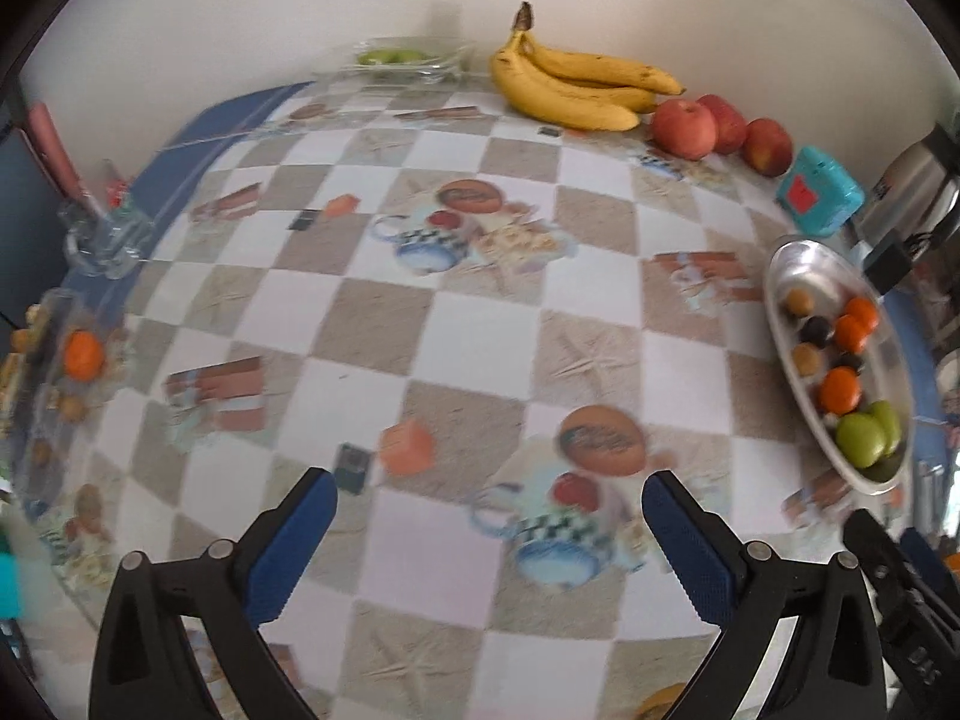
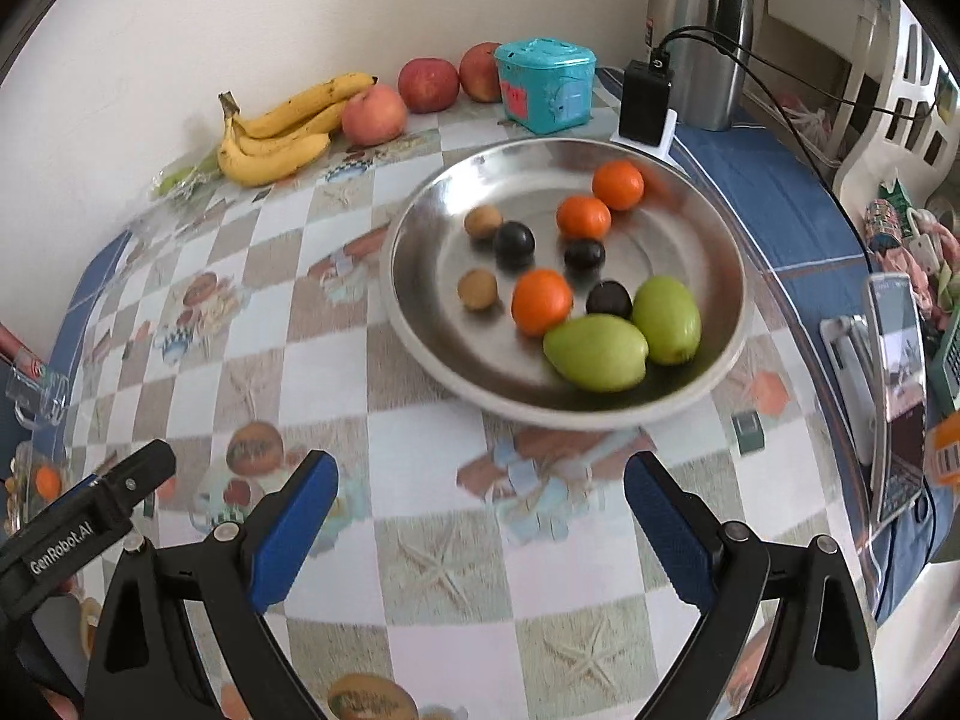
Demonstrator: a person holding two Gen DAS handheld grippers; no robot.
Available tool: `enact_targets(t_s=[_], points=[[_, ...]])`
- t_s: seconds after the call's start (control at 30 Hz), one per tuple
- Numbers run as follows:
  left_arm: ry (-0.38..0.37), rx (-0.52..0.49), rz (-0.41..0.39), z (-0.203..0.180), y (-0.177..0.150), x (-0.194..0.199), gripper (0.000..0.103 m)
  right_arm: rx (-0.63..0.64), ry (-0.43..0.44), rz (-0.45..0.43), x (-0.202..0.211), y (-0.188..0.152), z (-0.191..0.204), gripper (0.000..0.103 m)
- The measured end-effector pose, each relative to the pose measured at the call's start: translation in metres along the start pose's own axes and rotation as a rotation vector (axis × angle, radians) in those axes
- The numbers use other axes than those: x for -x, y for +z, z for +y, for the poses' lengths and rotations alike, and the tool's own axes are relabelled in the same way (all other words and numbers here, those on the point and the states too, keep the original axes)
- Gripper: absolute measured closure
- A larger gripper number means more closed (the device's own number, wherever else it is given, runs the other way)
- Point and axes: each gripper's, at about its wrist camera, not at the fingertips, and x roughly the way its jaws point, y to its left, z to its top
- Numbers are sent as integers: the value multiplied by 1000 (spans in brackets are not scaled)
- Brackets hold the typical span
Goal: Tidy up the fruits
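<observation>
Fruit sits mixed in the steel plate (image 2: 729, 276) — oranges, dark plums, green mangoes; bananas (image 2: 273, 138) and apples (image 2: 426, 84) line the desk's far edge. Both tools — left tool (image 1: 489, 534), right tool (image 2: 480, 525) — gape empty, so sorting looks unsettled.

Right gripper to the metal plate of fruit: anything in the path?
Nothing visible. The right gripper is open over bare tablecloth, and only that cloth lies between it and the plate's near rim. The teal box and black charger stand beyond the plate.

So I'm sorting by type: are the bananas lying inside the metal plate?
No, the bananas lie on the tablecloth by the wall, apart from the metal plate.
</observation>
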Motion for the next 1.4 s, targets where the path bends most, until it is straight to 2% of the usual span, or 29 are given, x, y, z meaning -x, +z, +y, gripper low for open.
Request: enact_targets(t_s=[0.47,0.73,1.4], points=[[-2,-19,44,7,-24,3,0,3,1,-4,9,-27,0,6],[10,-55,61,0,-25,0,0,-6,-4,-9,8,-26,-2,6],[-9,-37,82,4,-18,-1,0,-8,-20,-8,2,-22,-2,6]])
